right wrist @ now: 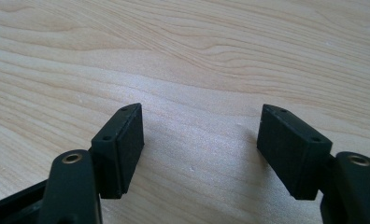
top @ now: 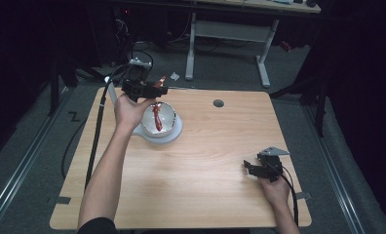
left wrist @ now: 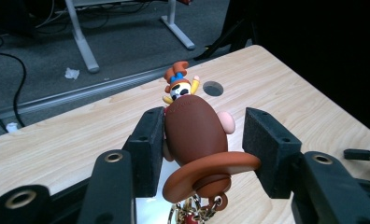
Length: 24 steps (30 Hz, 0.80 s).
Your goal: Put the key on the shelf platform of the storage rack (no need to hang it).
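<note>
Two black grippers work over the table, and they differ in what they carry. The left gripper [left wrist: 204, 133] has its jaws drawn in around a brown toy figure [left wrist: 195, 133]: a smooth, glossy, egg-shaped body with a flat orange brim curling across its lower end, small pink nubs at its sides, and a little face with an orange hat at the far tip. The left pad presses against the toy's side; on the right a small gap shows beside the body, where the brim reaches the pad. A metal key ring and chain [left wrist: 192, 210] dangle beneath it. In the high view, the left gripper [top: 149, 88] is raised above a round, shiny metal bowl [top: 167, 117] that sits on a pale, rounded white base [top: 174, 134] at the far left of the table, and a red strand hangs down into the bowl.

The right gripper [right wrist: 199, 149] stands wide apart with bare wood between its matte, blocky pads. It rests low at the near right of the tabletop [top: 205, 161], a light wood-grain surface with rounded corners and a round grommet hole [top: 218, 103] near the far edge.
</note>
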Each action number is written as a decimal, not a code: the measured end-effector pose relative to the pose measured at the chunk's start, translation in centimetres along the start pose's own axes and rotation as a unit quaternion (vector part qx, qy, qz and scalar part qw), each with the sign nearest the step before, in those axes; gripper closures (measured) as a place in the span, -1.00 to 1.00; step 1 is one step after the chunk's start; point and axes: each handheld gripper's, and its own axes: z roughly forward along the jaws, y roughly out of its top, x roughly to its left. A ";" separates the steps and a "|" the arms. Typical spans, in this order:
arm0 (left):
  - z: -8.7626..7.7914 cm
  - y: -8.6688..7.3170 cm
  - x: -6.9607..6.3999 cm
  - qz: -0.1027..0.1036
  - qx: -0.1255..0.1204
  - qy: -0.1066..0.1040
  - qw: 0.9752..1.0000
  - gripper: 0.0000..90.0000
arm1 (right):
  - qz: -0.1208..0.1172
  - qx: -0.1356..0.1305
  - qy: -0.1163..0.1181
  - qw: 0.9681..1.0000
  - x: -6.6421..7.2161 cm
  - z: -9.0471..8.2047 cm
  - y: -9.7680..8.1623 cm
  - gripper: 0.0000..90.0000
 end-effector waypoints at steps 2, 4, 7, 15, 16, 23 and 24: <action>0.6 -0.1 0.1 0.005 0.003 0.006 1.000 0.11 | 0.000 0.000 0.000 1.000 0.0 0.0 0.0 -0.29; 1.0 -0.2 0.2 0.008 0.009 0.011 1.000 0.11 | 0.000 0.000 0.000 1.000 0.0 0.0 0.0 -0.29; 1.6 -0.3 0.3 0.008 0.014 0.018 1.000 0.11 | 0.000 0.000 0.000 1.000 0.0 0.0 0.0 -0.29; 2.4 -0.5 0.6 0.005 0.013 0.024 1.000 0.11 | 0.000 0.000 0.000 1.000 0.0 0.0 0.0 -0.29; 2.5 -0.5 0.6 0.005 0.013 0.023 1.000 0.11 | 0.000 0.000 0.000 1.000 0.0 0.0 0.0 -0.29; 3.3 -1.5 0.6 0.010 0.032 0.021 0.999 0.11 | 0.000 0.000 0.000 1.000 0.0 0.0 0.0 -0.29; 3.4 -1.7 0.7 0.009 0.034 0.020 0.999 0.11 | 0.000 0.000 0.000 1.000 0.0 0.0 0.0 -0.29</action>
